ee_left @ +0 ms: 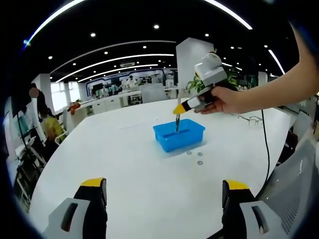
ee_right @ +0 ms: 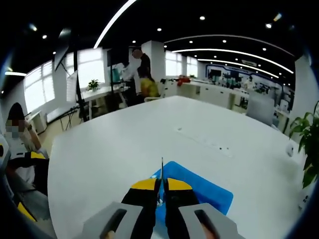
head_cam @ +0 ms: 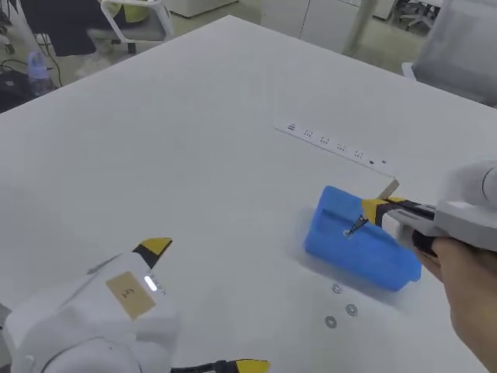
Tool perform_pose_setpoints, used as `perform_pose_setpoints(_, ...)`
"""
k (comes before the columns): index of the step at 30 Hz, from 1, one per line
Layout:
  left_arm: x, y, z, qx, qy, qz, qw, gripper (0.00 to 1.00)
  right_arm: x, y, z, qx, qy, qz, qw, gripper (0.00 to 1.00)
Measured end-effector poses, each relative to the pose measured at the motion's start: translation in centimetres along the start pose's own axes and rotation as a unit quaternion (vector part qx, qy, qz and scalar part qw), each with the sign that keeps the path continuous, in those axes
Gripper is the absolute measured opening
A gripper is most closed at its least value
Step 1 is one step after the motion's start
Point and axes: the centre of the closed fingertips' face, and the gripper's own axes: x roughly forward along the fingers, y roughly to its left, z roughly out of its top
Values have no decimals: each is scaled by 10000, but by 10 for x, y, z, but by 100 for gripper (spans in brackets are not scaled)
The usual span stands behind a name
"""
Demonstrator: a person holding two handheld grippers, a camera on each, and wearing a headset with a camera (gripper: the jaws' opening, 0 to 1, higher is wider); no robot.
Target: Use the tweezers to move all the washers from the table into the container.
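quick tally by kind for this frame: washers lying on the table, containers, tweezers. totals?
Washers on the table: 3
Blue container: 1
Tweezers: 1
Total: 5

Container (head_cam: 361,249): blue, open-topped rectangular tray, upright on the white table (head_cam: 194,155).

Tweezers (head_cam: 356,226): thin, metal, pinched between the closed jaws of the right gripper (head_cam: 373,210), tips pointing down into the container's open top. From the left gripper view they stand near vertical over the tray's middle. Cannot tell whether anything is between the tips.

Washers: three small silver rings flat on the table just outside the container's near wall, one close to it (head_cam: 336,288), two a little farther out (head_cam: 352,310) (head_cam: 331,322), none touching.
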Motion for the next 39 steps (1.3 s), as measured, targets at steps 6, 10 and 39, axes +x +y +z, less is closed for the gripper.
perform_pose_setpoints(6, 2, -3, -4, 32, 105, -48, 9999, 98, 10, -2, -10, 25, 132, 5, 9999, 1)
perform_pose_setpoints(10, 2, -2, -5, -6, 121, -43, 9999, 99, 16, -3, -19, 71, 236, -15, 9997, 1)
perform_pose_setpoints(39, 3, -2, -12, 102, 296, -12, 9995, 97, 23, -7, -43, 28, 492, -60, 9988, 2)
